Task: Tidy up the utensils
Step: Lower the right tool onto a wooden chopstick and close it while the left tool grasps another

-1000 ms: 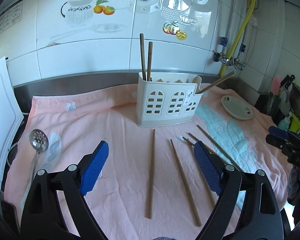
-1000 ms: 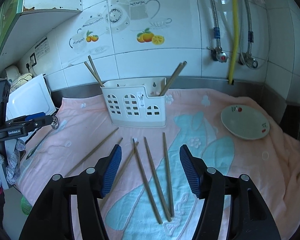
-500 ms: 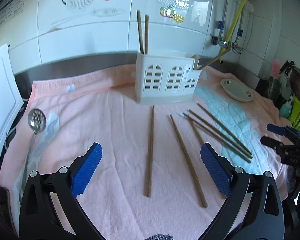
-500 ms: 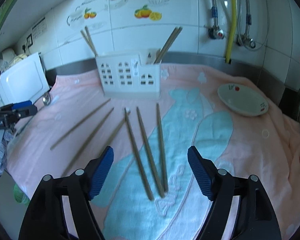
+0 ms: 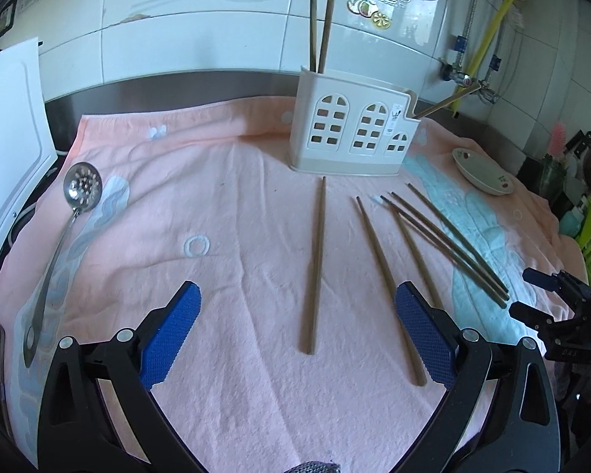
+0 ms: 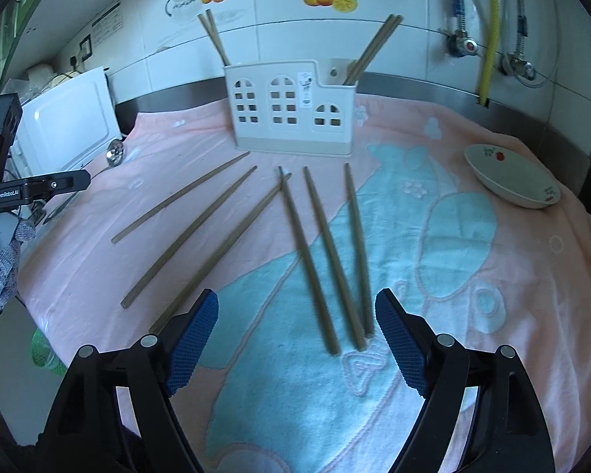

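Observation:
Several brown chopsticks lie fanned out on a pink towel (image 5: 216, 181). My left gripper (image 5: 295, 295) hovers wide open above the near end of one chopstick (image 5: 315, 268), with a second chopstick (image 5: 382, 272) by its right finger. My right gripper (image 6: 295, 299) hangs over the near ends of three chopsticks (image 6: 331, 256); its jaws are opening and its pads touch nothing. A white utensil holder (image 5: 350, 134) (image 6: 291, 114) stands at the back with chopsticks upright in it (image 5: 319, 31). The right gripper shows at the edge of the left wrist view (image 5: 543, 295).
A slotted metal spoon (image 5: 80, 189) lies at the towel's left edge beside a white board (image 5: 8, 149). A small dish (image 6: 512, 181) (image 5: 484, 175) sits at the right. A tiled wall with pipes (image 6: 488, 31) stands behind. The other hand-held gripper (image 6: 35, 189) is at far left.
Both grippers have sunk toward the towel and tilted further down, so the chopsticks look closer. Both pairs of jaws have spread wider.

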`<state>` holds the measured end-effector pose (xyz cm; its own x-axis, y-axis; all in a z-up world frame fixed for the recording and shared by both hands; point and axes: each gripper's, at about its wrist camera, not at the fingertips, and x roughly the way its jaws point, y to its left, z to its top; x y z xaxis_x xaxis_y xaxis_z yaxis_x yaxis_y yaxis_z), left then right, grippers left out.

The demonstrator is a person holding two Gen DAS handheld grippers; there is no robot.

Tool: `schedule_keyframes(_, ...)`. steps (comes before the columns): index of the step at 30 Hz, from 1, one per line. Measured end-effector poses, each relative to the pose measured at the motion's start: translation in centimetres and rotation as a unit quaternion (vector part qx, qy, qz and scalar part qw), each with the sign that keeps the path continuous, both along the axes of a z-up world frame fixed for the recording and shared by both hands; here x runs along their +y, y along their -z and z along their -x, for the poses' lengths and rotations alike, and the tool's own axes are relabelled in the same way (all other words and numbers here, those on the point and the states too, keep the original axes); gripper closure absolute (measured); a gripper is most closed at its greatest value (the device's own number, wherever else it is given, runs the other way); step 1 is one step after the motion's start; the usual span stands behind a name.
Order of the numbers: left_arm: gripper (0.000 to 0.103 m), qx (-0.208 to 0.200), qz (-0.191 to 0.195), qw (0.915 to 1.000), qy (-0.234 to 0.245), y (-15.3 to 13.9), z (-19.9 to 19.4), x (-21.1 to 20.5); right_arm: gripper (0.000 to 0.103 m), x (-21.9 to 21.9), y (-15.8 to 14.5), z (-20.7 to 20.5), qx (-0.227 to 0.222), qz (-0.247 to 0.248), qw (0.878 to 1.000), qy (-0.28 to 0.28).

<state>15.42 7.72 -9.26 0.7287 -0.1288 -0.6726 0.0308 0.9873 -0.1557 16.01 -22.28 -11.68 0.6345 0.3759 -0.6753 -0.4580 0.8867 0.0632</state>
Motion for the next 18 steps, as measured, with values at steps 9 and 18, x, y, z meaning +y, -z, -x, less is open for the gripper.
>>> schedule_keyframes(9,0.005,0.012,0.001,0.9999,-0.007,0.9,0.4,0.4,0.035,1.1,0.6,-1.2,0.019,-0.009,0.999,-0.028)
schedule_keyframes(18,0.005,0.019,0.002,0.9998,-0.01,1.5,0.3,0.7,0.048,1.3,1.9,-3.2,0.044,0.001,0.999,-0.032)
